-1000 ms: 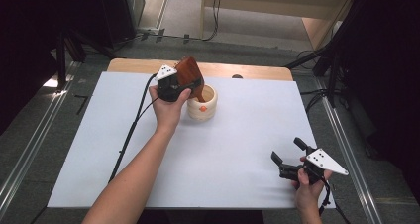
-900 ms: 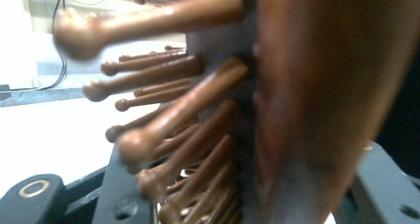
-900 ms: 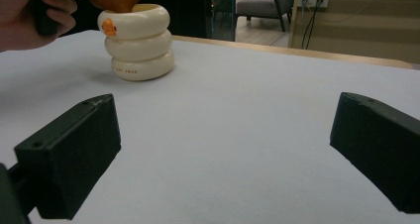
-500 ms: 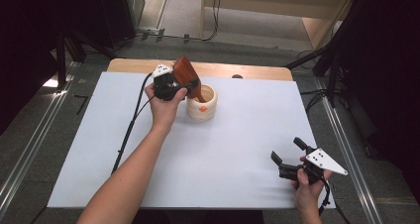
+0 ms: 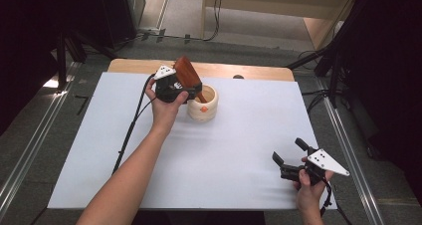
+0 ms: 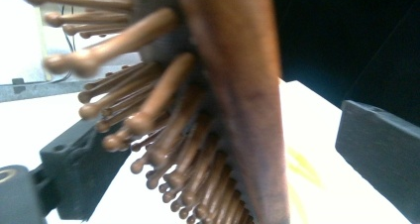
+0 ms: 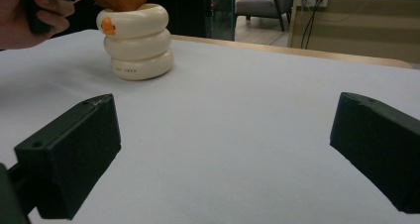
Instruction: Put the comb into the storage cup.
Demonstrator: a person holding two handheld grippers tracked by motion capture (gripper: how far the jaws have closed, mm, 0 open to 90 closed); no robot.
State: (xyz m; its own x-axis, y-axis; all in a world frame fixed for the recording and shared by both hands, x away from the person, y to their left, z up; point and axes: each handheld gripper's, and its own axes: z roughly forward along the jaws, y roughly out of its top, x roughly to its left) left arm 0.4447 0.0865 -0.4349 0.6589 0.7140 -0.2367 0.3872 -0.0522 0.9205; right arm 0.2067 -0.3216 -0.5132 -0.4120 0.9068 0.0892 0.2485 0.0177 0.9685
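A brown wooden hairbrush [image 5: 186,73] stands tilted with its handle down in a cream ringed cup [image 5: 203,105] at the back middle of the white table cover [image 5: 239,150]. My left gripper [image 5: 191,88] is at the brush, just left of the cup. Its jaws have just been opening and now stand wide. In the left gripper view the brush [image 6: 237,110] is between the jaws of the left gripper [image 6: 223,154], bristles toward the left one and a clear gap to the right one. My right gripper [image 5: 289,151] rests open and empty near the front right corner, and the right gripper [image 7: 223,149] faces the cup [image 7: 136,43].
A black cable [image 5: 133,125] trails from the left gripper across the left half of the cover. The wooden table edge [image 5: 249,70] shows behind the cup. Metal rails [image 5: 348,150] run along both sides of the table.
The brush has tipped more upright in the cup, and the left gripper's jaws have spread apart around it. The right hand has stayed put.
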